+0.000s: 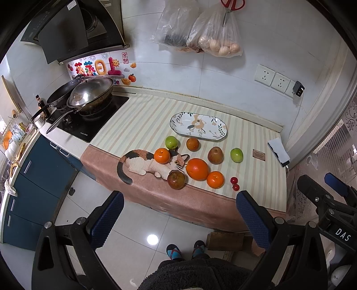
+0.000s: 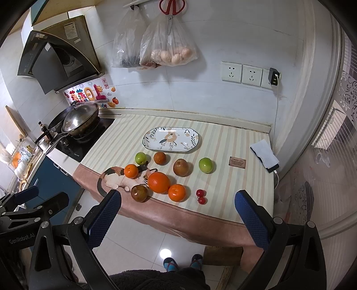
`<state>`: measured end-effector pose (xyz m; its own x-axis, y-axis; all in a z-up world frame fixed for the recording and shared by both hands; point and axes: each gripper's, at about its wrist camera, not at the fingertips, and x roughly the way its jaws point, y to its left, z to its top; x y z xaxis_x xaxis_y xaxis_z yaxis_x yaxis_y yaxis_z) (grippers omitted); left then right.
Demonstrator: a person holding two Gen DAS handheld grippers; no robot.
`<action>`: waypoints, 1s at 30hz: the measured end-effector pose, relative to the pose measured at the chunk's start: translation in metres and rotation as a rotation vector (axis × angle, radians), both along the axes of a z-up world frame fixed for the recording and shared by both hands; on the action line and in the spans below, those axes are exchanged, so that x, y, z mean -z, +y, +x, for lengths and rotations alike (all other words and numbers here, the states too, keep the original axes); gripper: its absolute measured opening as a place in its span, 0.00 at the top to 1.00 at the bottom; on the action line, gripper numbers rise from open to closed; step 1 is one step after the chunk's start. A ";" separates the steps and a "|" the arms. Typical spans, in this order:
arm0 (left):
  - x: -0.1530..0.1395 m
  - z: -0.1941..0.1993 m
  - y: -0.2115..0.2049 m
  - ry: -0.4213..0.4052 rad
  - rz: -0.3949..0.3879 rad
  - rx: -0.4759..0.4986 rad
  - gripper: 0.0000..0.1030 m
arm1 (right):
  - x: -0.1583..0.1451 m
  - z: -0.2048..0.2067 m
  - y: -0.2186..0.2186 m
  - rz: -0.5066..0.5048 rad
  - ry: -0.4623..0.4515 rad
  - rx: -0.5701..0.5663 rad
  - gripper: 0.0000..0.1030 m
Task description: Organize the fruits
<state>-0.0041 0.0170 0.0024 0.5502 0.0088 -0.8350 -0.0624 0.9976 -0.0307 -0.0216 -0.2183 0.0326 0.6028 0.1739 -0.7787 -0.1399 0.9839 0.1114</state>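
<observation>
front edge: fruit cluster (image 2: 158, 182) crowds | plate (image 2: 170, 139) bare | right counter open

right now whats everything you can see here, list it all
plate: 1, white with leaf pattern, empty, back of cloth
green apples: 2, one far left, one right
oranges: 3, big one middle, smaller ones either side
brown pears: 3, spread among the oranges
cherries: 2, red, front right
cloth: 1, striped with cat picture, over the counter
phone: 1, under white paper, right edge
wok: 1, lidded, on stove at left
bags: 2, clear plastic, on the wall
scissors: 1, red
left gripper: open, above the floor
right gripper: open
</observation>
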 end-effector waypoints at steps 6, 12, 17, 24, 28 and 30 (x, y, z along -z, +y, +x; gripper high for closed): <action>0.000 0.000 0.001 0.000 -0.004 0.000 0.00 | -0.001 0.000 0.002 0.005 -0.001 0.001 0.00; 0.005 0.001 0.019 -0.028 0.041 -0.049 0.00 | 0.006 0.014 0.007 0.023 0.019 0.040 0.00; 0.038 0.029 0.038 0.006 0.130 -0.083 0.00 | 0.042 0.048 0.022 0.023 0.069 0.054 0.00; 0.106 0.097 0.071 0.146 0.186 -0.114 0.00 | 0.123 0.118 0.063 0.013 0.213 -0.038 0.00; 0.142 0.136 0.086 0.227 0.194 -0.125 0.00 | 0.189 0.171 0.093 -0.011 0.338 -0.116 0.00; 0.161 0.157 0.092 0.273 0.195 -0.132 0.00 | 0.221 0.195 0.107 -0.028 0.394 -0.154 0.00</action>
